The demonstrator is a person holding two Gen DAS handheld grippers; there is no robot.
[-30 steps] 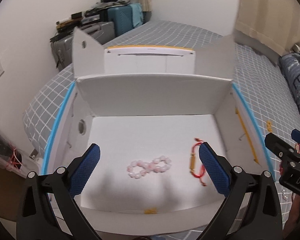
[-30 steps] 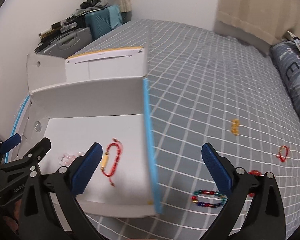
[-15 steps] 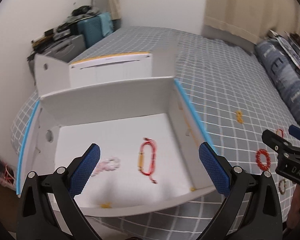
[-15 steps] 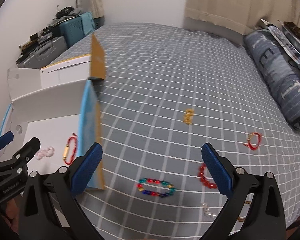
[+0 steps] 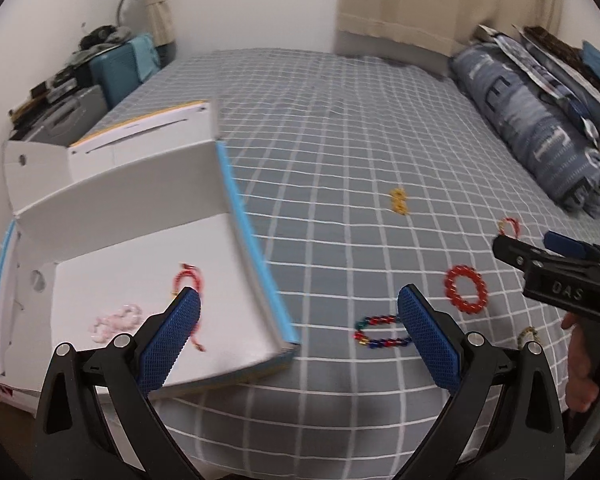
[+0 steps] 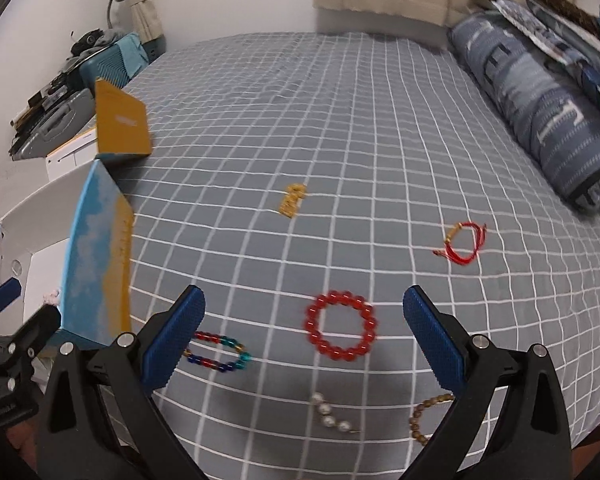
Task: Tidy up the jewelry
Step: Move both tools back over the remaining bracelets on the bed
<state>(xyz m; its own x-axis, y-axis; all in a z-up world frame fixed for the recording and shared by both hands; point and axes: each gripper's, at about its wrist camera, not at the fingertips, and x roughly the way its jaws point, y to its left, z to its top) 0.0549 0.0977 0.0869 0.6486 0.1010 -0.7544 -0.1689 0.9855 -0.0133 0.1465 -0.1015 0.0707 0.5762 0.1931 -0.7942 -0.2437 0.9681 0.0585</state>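
Observation:
An open white box (image 5: 204, 220) sits at the left of the bed; it holds a pink bead bracelet (image 5: 116, 322) and a red cord bracelet (image 5: 186, 280). On the bedspread lie a red bead bracelet (image 6: 342, 330), a multicolour bead bracelet (image 6: 220, 354), a gold piece (image 6: 293, 200), a red cord bracelet (image 6: 464, 242), pearls (image 6: 332, 414) and a brown bead bracelet (image 6: 424, 416). My left gripper (image 5: 298, 336) is open and empty over the box's right wall. My right gripper (image 6: 304, 338) is open and empty, above the red bead bracelet.
A grey checked bedspread (image 6: 340, 120) covers the bed. A blue patterned bolster (image 6: 540, 112) lies along the right side. Suitcases and clutter (image 5: 92, 76) stand beyond the box at the wall. The box's blue-edged flap (image 6: 96, 264) stands up left of my right gripper.
Both grippers have swung right, from over the box to the bedspread with the loose bracelets. Both stayed open and empty.

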